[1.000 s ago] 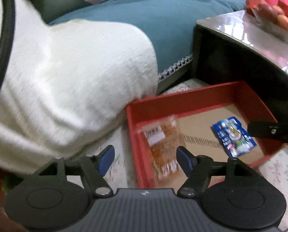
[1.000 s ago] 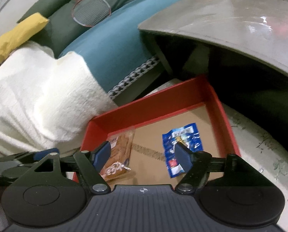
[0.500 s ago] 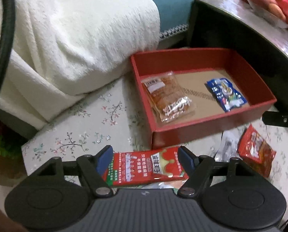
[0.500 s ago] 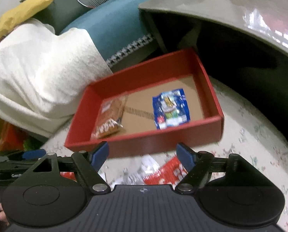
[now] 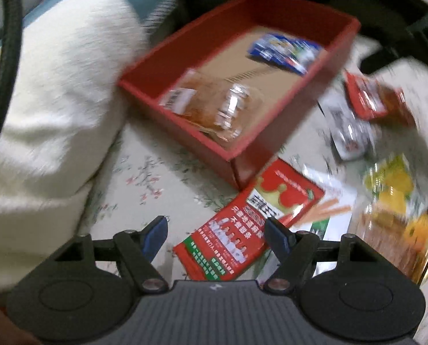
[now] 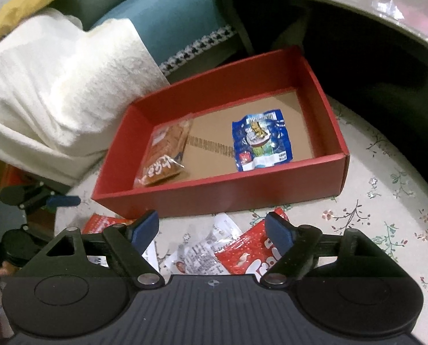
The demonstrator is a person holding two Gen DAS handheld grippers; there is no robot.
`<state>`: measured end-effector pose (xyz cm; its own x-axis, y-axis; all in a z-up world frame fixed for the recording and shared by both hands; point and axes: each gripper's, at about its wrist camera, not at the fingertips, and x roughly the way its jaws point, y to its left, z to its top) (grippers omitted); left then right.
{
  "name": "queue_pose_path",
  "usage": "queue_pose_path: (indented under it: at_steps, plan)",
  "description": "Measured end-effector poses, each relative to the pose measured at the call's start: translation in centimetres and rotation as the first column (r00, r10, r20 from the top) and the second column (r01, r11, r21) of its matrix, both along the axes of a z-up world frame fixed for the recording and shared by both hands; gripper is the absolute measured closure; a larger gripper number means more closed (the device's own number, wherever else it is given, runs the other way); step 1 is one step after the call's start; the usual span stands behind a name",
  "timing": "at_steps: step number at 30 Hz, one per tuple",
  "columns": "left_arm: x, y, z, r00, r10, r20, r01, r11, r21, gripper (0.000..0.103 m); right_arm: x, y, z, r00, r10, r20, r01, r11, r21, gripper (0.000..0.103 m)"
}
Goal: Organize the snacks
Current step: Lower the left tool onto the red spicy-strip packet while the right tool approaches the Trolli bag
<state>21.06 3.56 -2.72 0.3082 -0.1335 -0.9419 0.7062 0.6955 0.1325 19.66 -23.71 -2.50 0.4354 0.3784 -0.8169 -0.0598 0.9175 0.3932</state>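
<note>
A red cardboard box sits on a floral cloth and holds a brown snack pack and a blue pack. In front of it lie loose packets: a red one and a white one. My right gripper hovers over these two with its jaws opening, and nothing is pressed between them. In the left wrist view, which is blurred, my left gripper stands open above a red-and-green packet next to the box's corner. Its fingers do not touch the packet.
More packets lie right of the box: a white one, a red one and a yellow one. A white blanket and a teal sofa border the left. A dark table overhangs behind the box.
Both grippers came back from over the box and dropped toward the loose packets in front of it. The left one rolled, so the box now looks tilted. The right jaws widened.
</note>
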Motion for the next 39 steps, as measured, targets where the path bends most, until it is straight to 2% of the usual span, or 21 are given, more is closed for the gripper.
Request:
queue_pose_path:
  at_steps: [3,6,7,13,14,18,20,22,25,29,32,36,39]
  plan:
    - [0.4,-0.1,-0.8,0.996,-0.083,-0.038,0.083,0.996,-0.014,0.035,0.3,0.4,-0.7,1.0,0.017,-0.025,-0.017,1.0,-0.007,0.017]
    - [1.4,0.1,-1.2,0.983,-0.133,-0.123,0.123,0.989,-0.08,0.032,0.7,0.6,-1.0,0.999,0.032,-0.037,-0.032,0.999,0.004,0.017]
    - [1.6,0.1,-1.5,0.978,-0.143,-0.153,0.131,0.988,-0.088,0.031,0.9,0.5,-1.1,0.999,0.03,-0.042,-0.03,1.0,0.009,0.017]
    - [2.8,-0.1,-2.9,0.97,-0.136,-0.199,0.113,0.986,-0.124,0.011,1.3,0.3,-1.9,0.997,0.021,-0.074,-0.02,1.0,0.013,0.017]
    - [3.0,-0.2,-3.1,0.968,-0.134,-0.211,0.109,0.986,-0.126,0.01,1.3,0.3,-2.0,0.997,0.02,-0.079,-0.019,1.0,0.013,0.017]
    - [2.1,-0.2,-3.2,0.96,-0.086,-0.266,0.049,0.988,-0.145,0.015,1.0,0.3,-1.6,0.997,0.031,-0.069,-0.03,0.999,0.023,0.017]
    - [0.4,-0.3,-2.9,0.957,-0.076,-0.281,0.033,0.988,-0.153,0.025,0.9,0.0,-1.4,0.998,0.022,-0.065,-0.021,0.999,0.028,0.017]
    - [-1.3,-0.6,-2.6,0.958,-0.056,-0.282,0.014,0.989,-0.149,0.03,0.9,-0.5,-1.3,0.998,0.01,-0.067,-0.007,0.999,0.034,0.017]
    - [-2.9,-0.8,-2.3,0.962,-0.005,-0.274,-0.031,0.991,-0.127,0.032,0.7,-1.0,-1.1,0.998,-0.004,-0.065,0.006,0.999,0.036,0.016]
    - [-2.4,-1.9,-1.3,0.978,0.05,-0.202,-0.074,0.99,-0.116,0.033,0.1,-1.6,-0.6,0.999,-0.01,-0.053,0.012,0.999,0.048,0.016]
    - [-1.3,-3.0,-1.7,0.973,0.065,-0.221,-0.091,0.99,-0.109,0.033,-0.1,-1.8,-0.4,0.999,0.001,-0.046,0.001,0.999,0.044,0.015]
    - [-2.0,-5.1,-3.3,0.983,0.045,-0.18,-0.047,0.999,-0.002,0.03,-0.5,-2.3,-0.5,0.999,0.009,-0.043,-0.009,1.0,0.009,0.015]
    - [-1.1,-4.8,-3.5,0.968,0.112,-0.223,-0.12,0.993,-0.022,0.033,-0.7,-3.1,-0.9,0.998,0.008,-0.057,-0.009,1.0,-0.01,0.015]
